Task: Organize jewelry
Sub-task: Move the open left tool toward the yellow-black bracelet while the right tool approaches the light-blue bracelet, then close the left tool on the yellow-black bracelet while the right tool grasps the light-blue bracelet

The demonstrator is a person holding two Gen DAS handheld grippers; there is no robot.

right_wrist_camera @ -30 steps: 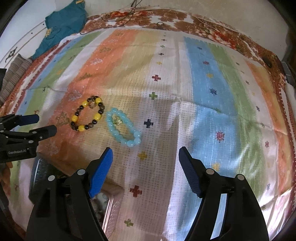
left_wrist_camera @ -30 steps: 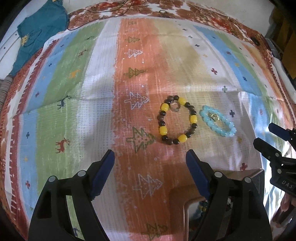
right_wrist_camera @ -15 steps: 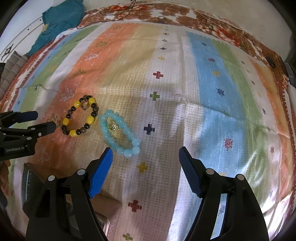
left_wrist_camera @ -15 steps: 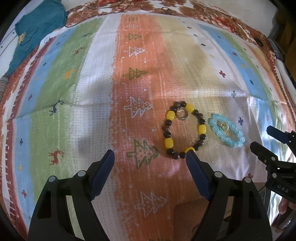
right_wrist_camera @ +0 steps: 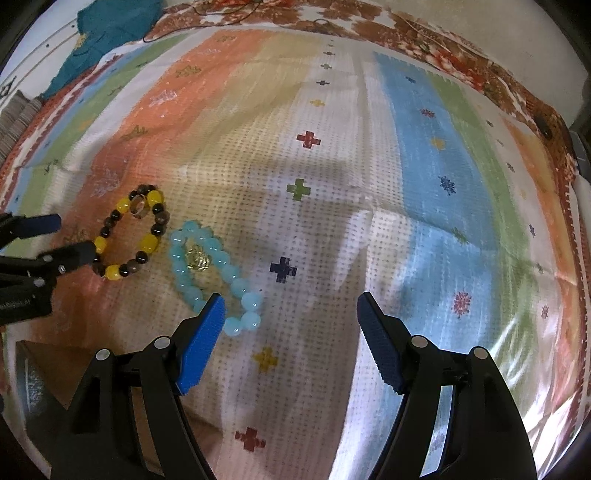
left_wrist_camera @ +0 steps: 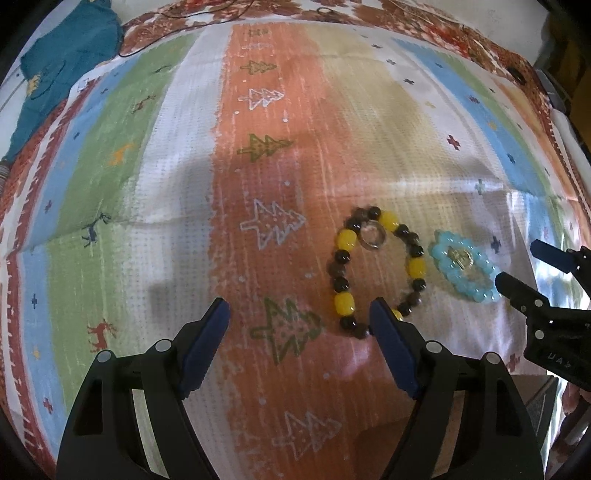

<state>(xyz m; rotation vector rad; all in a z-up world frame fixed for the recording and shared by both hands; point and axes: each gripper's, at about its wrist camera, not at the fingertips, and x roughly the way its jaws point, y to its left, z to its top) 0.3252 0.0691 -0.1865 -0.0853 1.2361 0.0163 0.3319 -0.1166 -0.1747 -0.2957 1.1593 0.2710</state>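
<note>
A yellow and dark bead bracelet (left_wrist_camera: 413, 266) with a metal ring lies on the striped cloth (left_wrist_camera: 258, 184). A pale blue bead bracelet (left_wrist_camera: 480, 293) with a gold charm lies just to its right. My left gripper (left_wrist_camera: 299, 325) is open and empty; its right finger overlaps the near edge of the yellow bracelet. In the right wrist view the blue bracelet (right_wrist_camera: 236, 280) lies by my open right gripper's (right_wrist_camera: 288, 321) left finger, and the yellow bracelet (right_wrist_camera: 147, 242) is further left. The left gripper (right_wrist_camera: 55, 240) shows there at the left edge. The right gripper (left_wrist_camera: 517, 269) shows at the right of the left wrist view.
A brown box (right_wrist_camera: 44, 369) sits at the near left under my right gripper. A teal garment (left_wrist_camera: 55, 74) lies at the far left corner. A dark cord (left_wrist_camera: 177, 22) runs along the far patterned border.
Both grippers have moved forward and down toward the bracelets, which now look larger and nearer the fingers. The box has slid mostly out of the left wrist view.
</note>
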